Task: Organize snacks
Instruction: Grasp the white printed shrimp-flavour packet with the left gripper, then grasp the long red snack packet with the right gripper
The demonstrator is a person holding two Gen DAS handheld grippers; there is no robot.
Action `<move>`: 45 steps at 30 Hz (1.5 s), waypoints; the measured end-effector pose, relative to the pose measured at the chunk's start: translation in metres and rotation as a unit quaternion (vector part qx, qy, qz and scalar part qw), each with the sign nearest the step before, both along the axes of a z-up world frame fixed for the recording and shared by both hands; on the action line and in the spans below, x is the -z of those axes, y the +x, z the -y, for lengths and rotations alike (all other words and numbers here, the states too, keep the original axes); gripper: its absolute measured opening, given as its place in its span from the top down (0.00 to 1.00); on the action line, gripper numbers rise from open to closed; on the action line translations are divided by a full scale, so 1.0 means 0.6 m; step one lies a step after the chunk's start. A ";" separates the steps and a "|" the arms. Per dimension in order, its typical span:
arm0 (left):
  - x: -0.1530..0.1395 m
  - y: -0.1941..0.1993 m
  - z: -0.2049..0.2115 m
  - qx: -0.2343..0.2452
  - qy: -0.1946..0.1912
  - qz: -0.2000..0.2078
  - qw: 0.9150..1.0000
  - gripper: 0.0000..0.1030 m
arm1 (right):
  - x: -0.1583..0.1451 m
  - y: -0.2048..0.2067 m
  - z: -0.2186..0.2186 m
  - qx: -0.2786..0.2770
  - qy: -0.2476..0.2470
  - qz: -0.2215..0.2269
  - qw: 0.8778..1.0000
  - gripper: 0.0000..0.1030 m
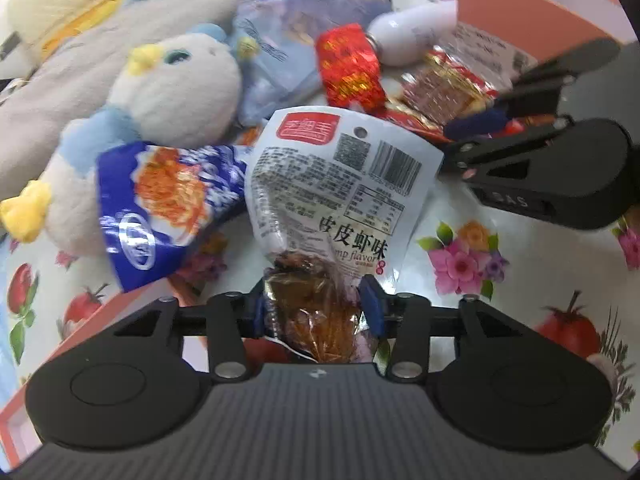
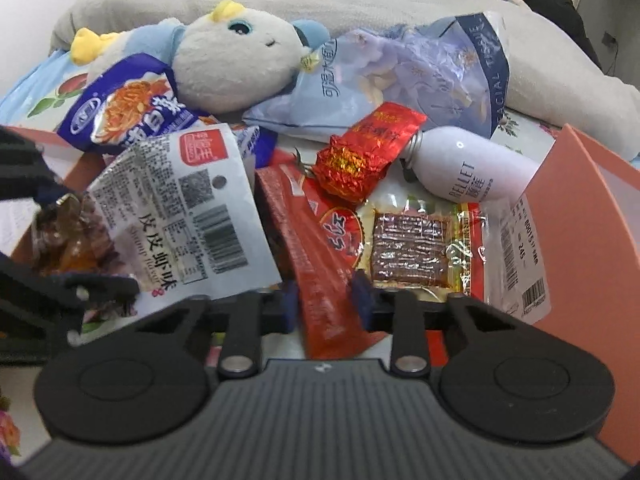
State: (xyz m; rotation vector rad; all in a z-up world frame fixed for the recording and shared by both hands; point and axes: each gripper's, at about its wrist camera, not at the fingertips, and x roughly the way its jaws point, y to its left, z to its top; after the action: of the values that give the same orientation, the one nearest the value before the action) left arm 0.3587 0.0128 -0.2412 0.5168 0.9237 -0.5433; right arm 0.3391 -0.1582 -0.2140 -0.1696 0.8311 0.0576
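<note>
A white shrimp-flavour snack packet (image 1: 340, 184) stands up between the blue pads of my left gripper (image 1: 316, 308), which is shut on its clear lower end full of brown snack. In the right wrist view the same packet (image 2: 180, 216) lies at the left, with the left gripper (image 2: 76, 240) on its bunched end. My right gripper (image 2: 326, 304) is shut on a long red snack packet (image 2: 320, 248). The left wrist view shows that gripper (image 1: 460, 136) at the right, pinching the red packet (image 1: 404, 120).
A blue snack bag (image 1: 160, 208) leans on a white and blue plush toy (image 1: 176, 84). A red foil packet (image 2: 360, 152), a clear jerky packet (image 2: 412, 244), a white bottle (image 2: 472, 168) and a tissue pack (image 2: 400, 80) lie behind. Orange boxes (image 2: 580, 240) (image 1: 100, 320) flank the flowered cloth (image 1: 480, 300).
</note>
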 end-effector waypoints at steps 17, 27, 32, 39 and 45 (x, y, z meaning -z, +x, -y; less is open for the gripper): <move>-0.055 -0.085 0.003 -0.089 -0.064 -0.001 0.994 0.67 | -0.037 -0.102 0.026 0.010 0.008 0.002 1.000 0.93; -0.076 -0.152 0.013 -0.160 -0.107 0.000 0.981 0.67 | -0.058 -0.174 0.048 0.023 0.032 0.008 0.999 0.93; -0.072 -0.186 0.008 -0.199 -0.133 -0.014 0.971 0.67 | -0.071 -0.207 0.055 0.030 0.037 0.009 0.999 0.94; -0.077 -0.240 -0.002 -0.251 -0.177 -0.031 0.951 0.67 | -0.084 -0.243 0.058 0.031 0.057 -0.002 0.998 0.94; -0.095 -0.265 -0.009 -0.277 -0.189 -0.027 0.942 0.67 | -0.103 -0.266 0.056 0.033 0.066 -0.004 0.997 0.94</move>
State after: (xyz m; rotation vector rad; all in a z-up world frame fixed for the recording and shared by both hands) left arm 0.1996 0.0183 -0.1843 -0.1129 0.9387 -0.2091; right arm 0.1796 -0.1916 -0.1525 -0.0175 0.8379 0.0514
